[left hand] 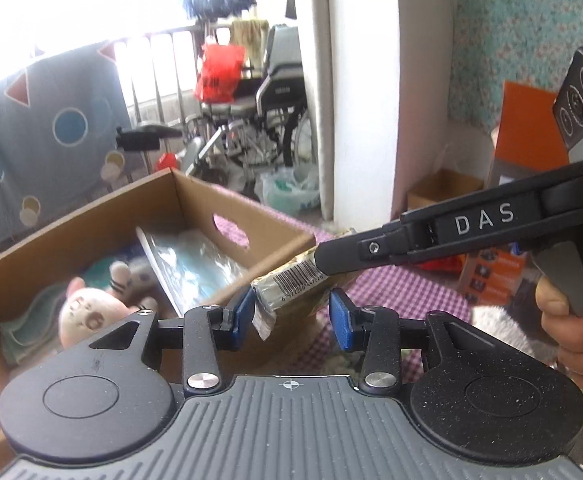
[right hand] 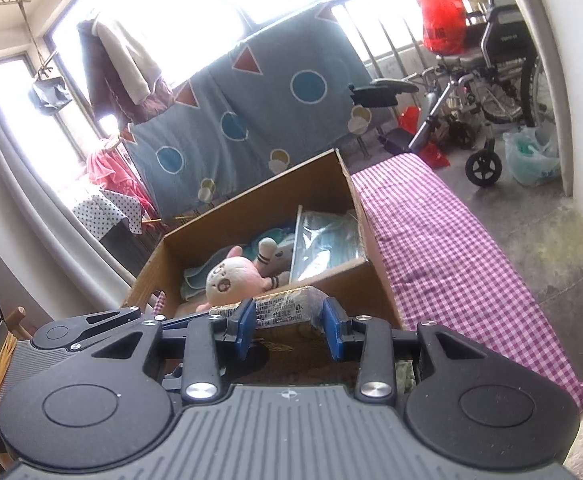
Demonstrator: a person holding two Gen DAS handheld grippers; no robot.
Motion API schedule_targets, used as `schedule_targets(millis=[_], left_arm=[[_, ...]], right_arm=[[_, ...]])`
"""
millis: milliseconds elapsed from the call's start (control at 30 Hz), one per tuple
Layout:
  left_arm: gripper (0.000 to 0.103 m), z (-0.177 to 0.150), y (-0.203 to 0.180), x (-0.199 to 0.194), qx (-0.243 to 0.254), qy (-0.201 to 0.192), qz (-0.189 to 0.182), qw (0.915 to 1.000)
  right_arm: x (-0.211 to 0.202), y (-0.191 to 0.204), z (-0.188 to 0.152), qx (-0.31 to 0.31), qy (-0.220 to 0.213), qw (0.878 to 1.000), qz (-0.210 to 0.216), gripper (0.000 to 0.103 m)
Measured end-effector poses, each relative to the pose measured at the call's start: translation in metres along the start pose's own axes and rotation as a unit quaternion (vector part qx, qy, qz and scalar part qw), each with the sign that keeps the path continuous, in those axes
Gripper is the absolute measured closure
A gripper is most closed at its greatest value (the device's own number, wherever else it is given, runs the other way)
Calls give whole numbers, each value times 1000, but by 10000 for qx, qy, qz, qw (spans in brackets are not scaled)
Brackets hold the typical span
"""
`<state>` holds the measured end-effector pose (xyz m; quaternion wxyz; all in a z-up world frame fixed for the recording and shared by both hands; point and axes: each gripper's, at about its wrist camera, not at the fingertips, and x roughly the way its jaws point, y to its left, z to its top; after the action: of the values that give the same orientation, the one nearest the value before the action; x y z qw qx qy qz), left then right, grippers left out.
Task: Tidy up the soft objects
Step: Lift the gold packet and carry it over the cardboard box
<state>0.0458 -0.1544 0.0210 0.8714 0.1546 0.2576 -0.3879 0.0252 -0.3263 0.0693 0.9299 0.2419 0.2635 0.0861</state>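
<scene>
A soft packet in clear wrap with a barcode label (left hand: pixel 297 286) is held in the air at the near rim of a cardboard box (left hand: pixel 267 216). My right gripper (right hand: pixel 287 322) is shut on this packet (right hand: pixel 281 308); its black finger (left hand: pixel 355 256) shows in the left wrist view. My left gripper (left hand: pixel 291 316) is open, its blue pads (left hand: pixel 341 320) on either side of the packet's near end. The box (right hand: pixel 251 204) holds a pink plush toy (left hand: pixel 87 312), a striped plush and a clear bag of blue items (left hand: pixel 195 264).
The box stands on a purple checked cloth (right hand: pixel 451 248). A wheelchair (left hand: pixel 259 120), a red bag (left hand: pixel 217 72) and a plastic bag (right hand: pixel 531 156) stand beyond. A blue patterned blanket (right hand: pixel 251 112) hangs behind the box. A white furry thing (left hand: pixel 503 332) lies at the right.
</scene>
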Motion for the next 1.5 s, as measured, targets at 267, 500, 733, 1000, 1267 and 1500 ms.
schedule_targets(millis=[267, 500, 733, 1000, 1267, 1500], left_arm=[[62, 16, 14, -51, -121, -735, 287, 9968], [62, 19, 43, -65, -429, -927, 649, 9926], [62, 14, 84, -52, -1180, -669, 812, 9874], [62, -6, 128, -28, -1923, -62, 687, 9789], [62, -26, 158, -3, -2452, 473, 343, 9677], [60, -37, 177, 11, -2959, 808, -28, 9518]], right_arm=[[-7, 47, 24, -469, -307, 9979, 330, 63], [28, 78, 41, -880, -141, 9940, 629, 63], [87, 93, 46, -1146, 438, 9894, 774, 63], [161, 86, 51, -801, 1927, 9746, 808, 63], [219, 68, 53, -239, 3219, 9441, 676, 63], [246, 54, 53, 31, 3827, 9224, 526, 63]])
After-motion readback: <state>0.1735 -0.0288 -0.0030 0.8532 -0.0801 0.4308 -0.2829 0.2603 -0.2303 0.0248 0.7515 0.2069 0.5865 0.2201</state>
